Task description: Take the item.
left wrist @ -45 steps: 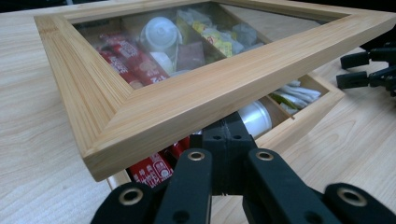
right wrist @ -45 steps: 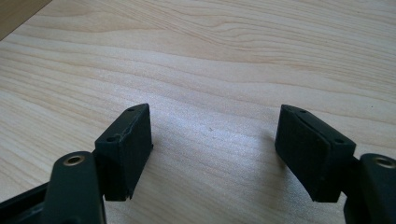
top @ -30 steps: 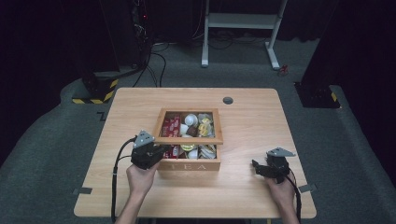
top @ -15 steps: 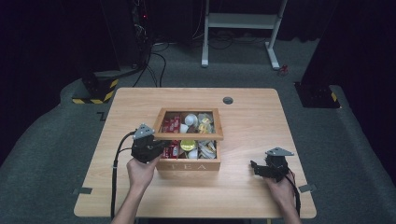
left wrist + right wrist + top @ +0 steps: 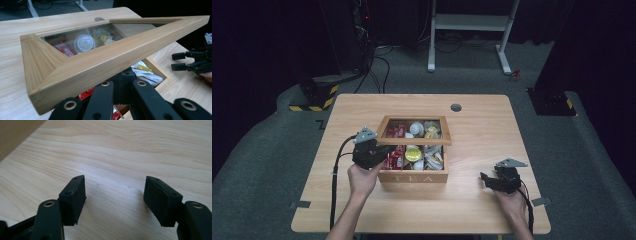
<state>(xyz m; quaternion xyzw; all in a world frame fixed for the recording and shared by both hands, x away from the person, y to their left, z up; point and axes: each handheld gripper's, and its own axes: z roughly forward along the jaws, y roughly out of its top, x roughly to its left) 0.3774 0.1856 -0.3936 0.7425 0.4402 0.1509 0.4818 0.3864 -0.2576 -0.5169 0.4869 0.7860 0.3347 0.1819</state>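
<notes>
Lid (image 5: pixel 100 57) of pale wood with a clear pane is tilting over the box (image 5: pixel 414 176), left claw (image 5: pixel 379 152) clamping it; right claw (image 5: pixel 115 195) is gaping empty, jaws having just narrowed.

High view looks down on the table (image 5: pixel 472 210); both gripper views sit close above it.

Half-raised lid (image 5: pixel 414 131) overhangs the tea box's (image 5: pixel 413 177) compartments.

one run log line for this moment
left gripper: shut, lifting tea box lid | right gripper: open, empty, jaws just closing, over table
</notes>
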